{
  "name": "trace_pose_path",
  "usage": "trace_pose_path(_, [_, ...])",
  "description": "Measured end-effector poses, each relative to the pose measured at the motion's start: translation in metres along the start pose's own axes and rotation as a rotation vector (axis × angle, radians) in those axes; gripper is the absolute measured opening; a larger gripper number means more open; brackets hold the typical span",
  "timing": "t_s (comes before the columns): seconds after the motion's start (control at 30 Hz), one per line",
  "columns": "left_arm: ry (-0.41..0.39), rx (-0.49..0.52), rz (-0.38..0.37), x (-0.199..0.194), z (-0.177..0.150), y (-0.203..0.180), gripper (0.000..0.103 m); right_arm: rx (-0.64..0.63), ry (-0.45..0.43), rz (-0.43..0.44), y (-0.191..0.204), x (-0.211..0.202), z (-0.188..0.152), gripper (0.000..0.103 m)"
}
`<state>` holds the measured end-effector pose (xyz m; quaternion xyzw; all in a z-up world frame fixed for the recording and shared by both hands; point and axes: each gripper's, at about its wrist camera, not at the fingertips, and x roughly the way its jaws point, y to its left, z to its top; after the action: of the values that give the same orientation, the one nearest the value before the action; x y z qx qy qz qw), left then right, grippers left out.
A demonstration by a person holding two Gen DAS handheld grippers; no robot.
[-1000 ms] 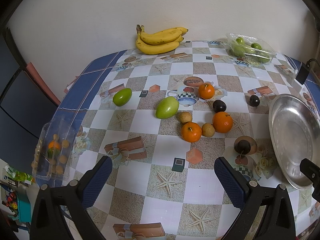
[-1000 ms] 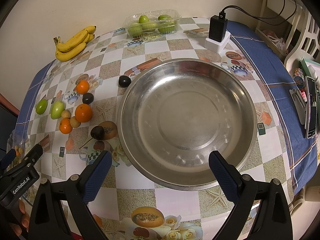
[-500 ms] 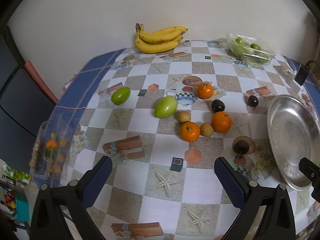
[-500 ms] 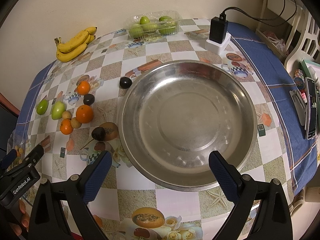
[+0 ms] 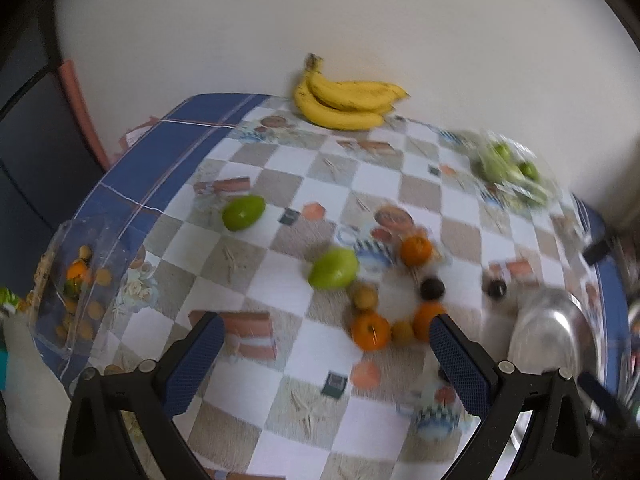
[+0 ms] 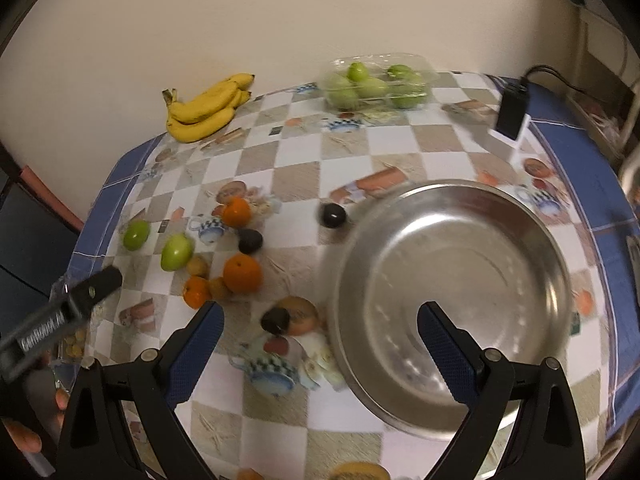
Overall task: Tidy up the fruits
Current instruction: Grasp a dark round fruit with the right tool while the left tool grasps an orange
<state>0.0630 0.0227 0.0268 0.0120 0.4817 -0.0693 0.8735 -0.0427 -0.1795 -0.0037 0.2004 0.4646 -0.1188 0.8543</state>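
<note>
Ahead of left gripper (image 5: 322, 354), jaws spread wide w/ nothing between: cluster of three oranges (image 5: 370, 331), small tan fruits and a dark fruit (image 5: 432, 289), lying just beyond the right finger (image 5: 460, 364). Farther out, two green mangoes (image 5: 334, 268) apart from each other, one ahead-left. Bananas (image 5: 344, 100) at far edge against wall. Clear box of green fruit (image 5: 508, 168) far right, blurred, contents prob. pears or guavas. Empty-looking clear tray (image 5: 76, 280) hanging off table edge to the left. Right gripper (image 6: 320, 346) also wide open, gripping nothing, hovering over near rim of steel bowl (image 6: 452, 304); bowl empty. Dark fruit (image 6: 276, 320) between its fingers, just left of bowl; another (image 6: 333, 215) beyond, near bowl's far-left rim. Black charger on white block (image 6: 510, 120) far right. All fruit on checked tablecloth (image 6: 300, 152), none in bowl.
</note>
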Motion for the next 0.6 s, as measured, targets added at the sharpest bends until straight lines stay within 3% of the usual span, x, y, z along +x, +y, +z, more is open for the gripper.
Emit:
trace_pose_path(0.2, [-0.021, -0.055, 0.005, 0.015, 0.016, 0.0, 0.103, -0.017, 0.032, 0.015, 0.012, 0.023, 0.012, 0.097])
trace_pose_path(0.5, [0.012, -0.03, 0.02, 0.044, 0.026, -0.006, 0.103, -0.042, 0.093, -0.006, 0.023, 0.055, 0.022, 0.091])
trace_pose_path(0.6, [0.008, -0.032, 0.022, 0.048, 0.032, -0.003, 0.103, -0.028, 0.104, -0.017, 0.024, 0.062, 0.025, 0.076])
